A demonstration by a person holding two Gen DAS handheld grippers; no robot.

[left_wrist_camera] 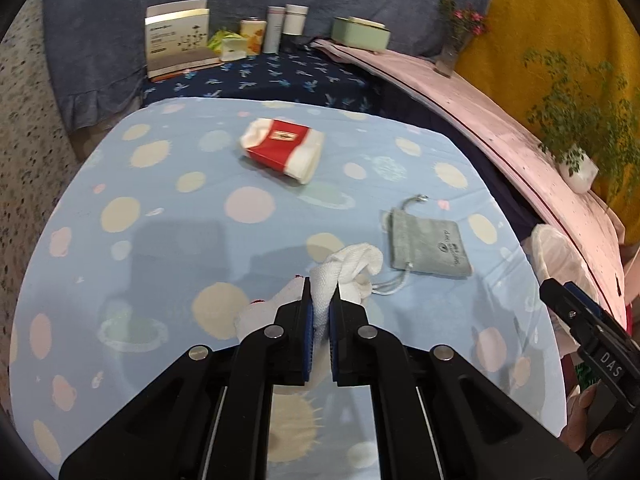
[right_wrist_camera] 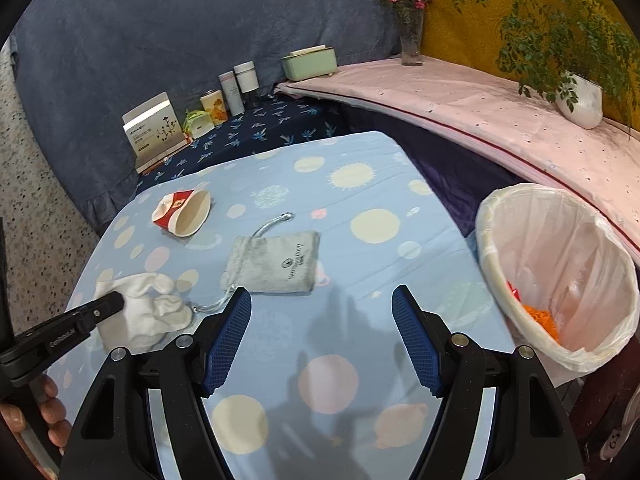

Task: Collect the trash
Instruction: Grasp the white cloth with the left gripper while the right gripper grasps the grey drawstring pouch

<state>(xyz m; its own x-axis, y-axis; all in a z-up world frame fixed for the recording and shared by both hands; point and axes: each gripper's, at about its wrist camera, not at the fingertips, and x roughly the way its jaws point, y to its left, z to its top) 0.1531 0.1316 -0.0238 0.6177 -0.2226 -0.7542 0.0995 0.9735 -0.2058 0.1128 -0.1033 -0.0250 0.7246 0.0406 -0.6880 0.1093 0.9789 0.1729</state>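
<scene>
1. My left hand-held gripper (left_wrist_camera: 321,304) is clamped tight on a crumpled white cloth (left_wrist_camera: 352,270), the fabric pinched between the blue pads.
2. My right hand-held gripper (right_wrist_camera: 321,300) stands wide apart with nothing between its fingers, only bare counter (right_wrist_camera: 360,184) beneath.
3. I take the grey drawstring pouch (right_wrist_camera: 276,262) as my landmark. The white cloth lies just left of it, touching the pouch's cord.
4. The crushed red-and-white paper cup (right_wrist_camera: 182,214) lies on its side beyond the pouch and to its left, well apart, near the counter's far left edge.
5. The trash bin (right_wrist_camera: 560,276) with its white liner sits right of the pouch, past the counter's right edge, holding something orange.
6. Between the pouch and that right edge the blue spotted cover is open.
7. Behind the pouch, past the far edge, boxes and jars line the dark blue cloth.
</scene>
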